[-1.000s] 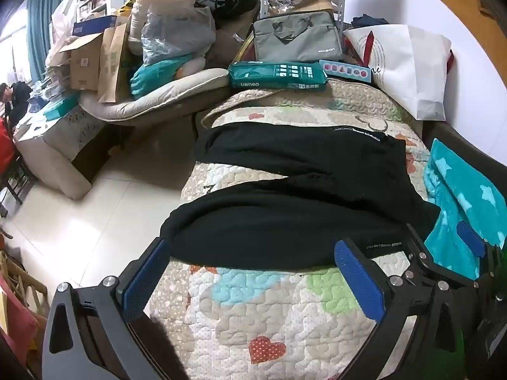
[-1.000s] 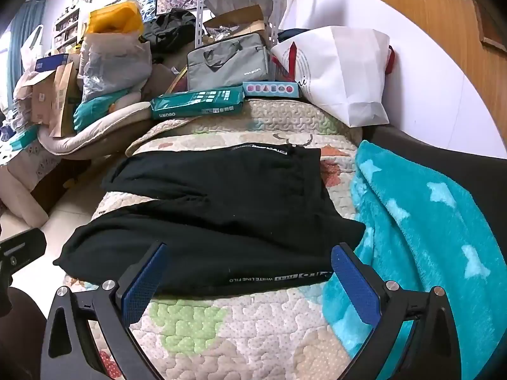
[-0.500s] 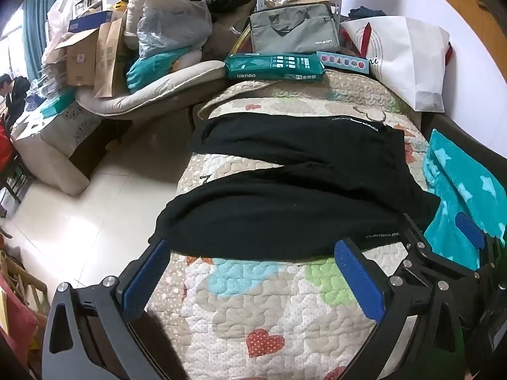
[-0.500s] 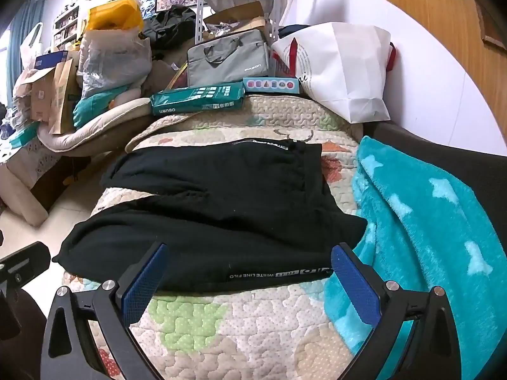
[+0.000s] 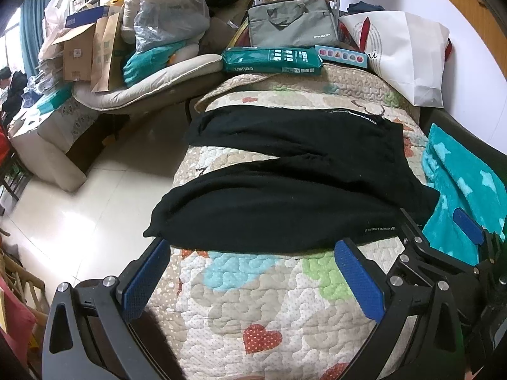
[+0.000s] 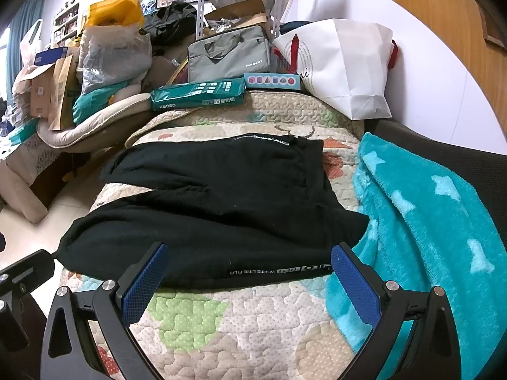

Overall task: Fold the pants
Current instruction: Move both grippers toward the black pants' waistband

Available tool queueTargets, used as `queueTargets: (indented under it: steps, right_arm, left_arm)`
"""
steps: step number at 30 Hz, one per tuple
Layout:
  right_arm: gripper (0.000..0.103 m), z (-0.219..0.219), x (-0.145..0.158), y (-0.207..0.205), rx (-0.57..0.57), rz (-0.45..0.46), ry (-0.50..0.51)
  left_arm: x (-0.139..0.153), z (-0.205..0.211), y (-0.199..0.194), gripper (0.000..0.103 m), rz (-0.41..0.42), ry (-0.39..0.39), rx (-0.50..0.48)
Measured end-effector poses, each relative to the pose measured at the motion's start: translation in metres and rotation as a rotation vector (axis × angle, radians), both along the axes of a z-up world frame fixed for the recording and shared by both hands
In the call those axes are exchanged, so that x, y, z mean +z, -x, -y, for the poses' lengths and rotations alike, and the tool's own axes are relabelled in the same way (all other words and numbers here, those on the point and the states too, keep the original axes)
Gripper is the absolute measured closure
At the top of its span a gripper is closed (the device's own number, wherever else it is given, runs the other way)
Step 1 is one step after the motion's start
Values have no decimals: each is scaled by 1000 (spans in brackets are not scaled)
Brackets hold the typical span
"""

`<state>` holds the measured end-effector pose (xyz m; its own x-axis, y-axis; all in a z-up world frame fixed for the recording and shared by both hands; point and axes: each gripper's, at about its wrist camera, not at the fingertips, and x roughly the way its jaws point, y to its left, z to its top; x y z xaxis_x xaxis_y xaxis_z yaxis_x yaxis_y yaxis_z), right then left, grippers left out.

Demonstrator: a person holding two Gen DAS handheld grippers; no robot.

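Note:
Black pants lie spread sideways on a quilted bedcover, waistband to the right, both legs reaching left to the bed's edge. They also show in the right wrist view. My left gripper is open and empty, just short of the near leg's lower edge. My right gripper is open and empty, in front of the near hem with white lettering, near the waistband corner. The right gripper also shows in the left wrist view at the right.
A teal star blanket lies right of the pants. A green box, grey bag and white paper bag stand at the bed's far end. The floor drops off left, with piled boxes and cushions beyond.
Both grippers have backed off and risen slightly; the pants sit a little farther away in both views. The pants have not moved. Both grippers stay open.

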<state>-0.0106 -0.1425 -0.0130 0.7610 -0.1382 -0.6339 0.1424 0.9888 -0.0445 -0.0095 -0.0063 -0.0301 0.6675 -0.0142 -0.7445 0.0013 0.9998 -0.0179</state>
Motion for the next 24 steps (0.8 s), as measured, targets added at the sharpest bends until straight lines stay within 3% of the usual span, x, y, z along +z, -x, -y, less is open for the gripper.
queueTargets:
  steps: [20, 24]
  right_arm:
    - [0, 5, -9, -8, -16, -55, -9]
    - [0, 6, -15, -11, -22, -78, -13]
  left_arm:
    - [-20, -7, 5, 0, -85, 57, 0]
    - [-23, -6, -19, 0, -119, 59, 1]
